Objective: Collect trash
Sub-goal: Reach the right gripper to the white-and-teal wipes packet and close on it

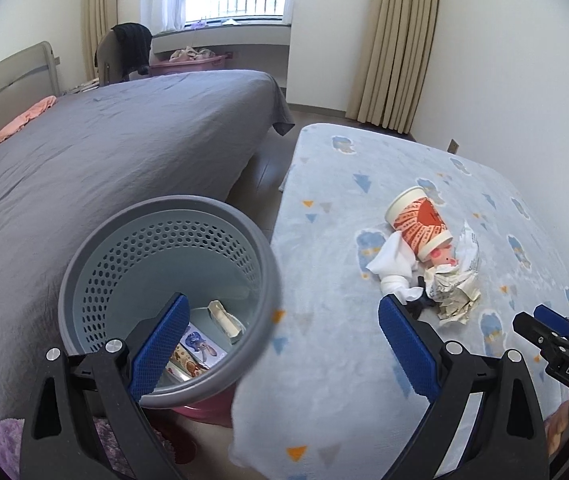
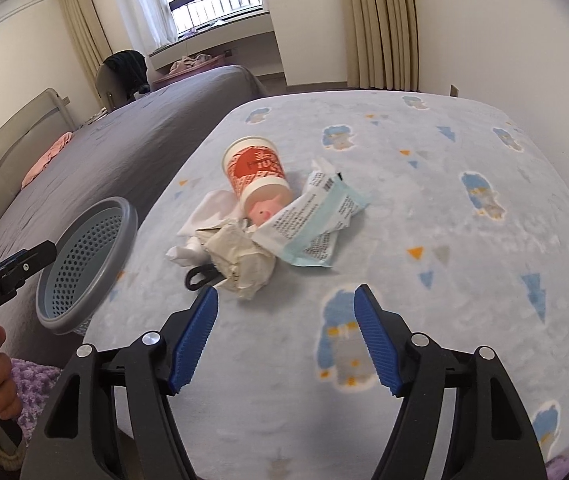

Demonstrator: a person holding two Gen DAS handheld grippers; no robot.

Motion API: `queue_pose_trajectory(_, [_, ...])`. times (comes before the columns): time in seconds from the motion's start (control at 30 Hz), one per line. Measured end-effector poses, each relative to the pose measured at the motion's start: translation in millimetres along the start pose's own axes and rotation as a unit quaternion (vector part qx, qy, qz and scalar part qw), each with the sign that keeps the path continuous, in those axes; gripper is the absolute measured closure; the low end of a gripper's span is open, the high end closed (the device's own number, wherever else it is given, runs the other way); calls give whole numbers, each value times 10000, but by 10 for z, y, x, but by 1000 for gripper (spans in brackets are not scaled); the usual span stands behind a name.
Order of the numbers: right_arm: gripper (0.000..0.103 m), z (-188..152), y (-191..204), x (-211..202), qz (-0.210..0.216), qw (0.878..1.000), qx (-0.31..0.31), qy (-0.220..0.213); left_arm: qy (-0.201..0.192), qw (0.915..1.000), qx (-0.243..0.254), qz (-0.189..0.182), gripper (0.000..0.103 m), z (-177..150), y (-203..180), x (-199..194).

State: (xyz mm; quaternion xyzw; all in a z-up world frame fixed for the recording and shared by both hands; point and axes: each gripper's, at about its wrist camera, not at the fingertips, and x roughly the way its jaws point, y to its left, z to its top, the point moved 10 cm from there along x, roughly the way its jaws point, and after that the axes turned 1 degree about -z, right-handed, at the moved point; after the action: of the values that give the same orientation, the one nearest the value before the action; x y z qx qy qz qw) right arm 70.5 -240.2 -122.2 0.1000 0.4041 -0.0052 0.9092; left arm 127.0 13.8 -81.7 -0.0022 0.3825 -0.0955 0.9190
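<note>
Grey plastic, full of small holes — that was the bin (image 1: 164, 280) in the lower left of the left wrist view, with some printed wrappers (image 1: 194, 350) already at its bottom. My left gripper (image 1: 280, 336) stood wide open and empty above its rim. My right gripper (image 2: 286, 320) was open too, nothing between its blue pads, just before the trash pile at the centre of the right wrist view: a red-and-white paper cup (image 2: 254, 172) on its side, a crumpled paper ball (image 2: 240, 264), white tissue (image 2: 208, 212) and a printed packet (image 2: 316, 224). I judged the step to be reaching for the next piece; the paper ball was nearest, so the jaws had to go around it, then close. I could read "GenRobot.AI" and "DAS" on the grippers — the packet's print was too small.
</note>
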Motion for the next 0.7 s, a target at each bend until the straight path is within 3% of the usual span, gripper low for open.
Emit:
queue_pose_trajectory(0.37, [28,90,-265,199,-118,9996,-231,147,122,9999,32,87,9,-107,-290,135])
queue_pose_trajectory(0.7, [24,494,-156,586,-7,9995,-232,233,305,9993,115,168,9,-190,-408,293])
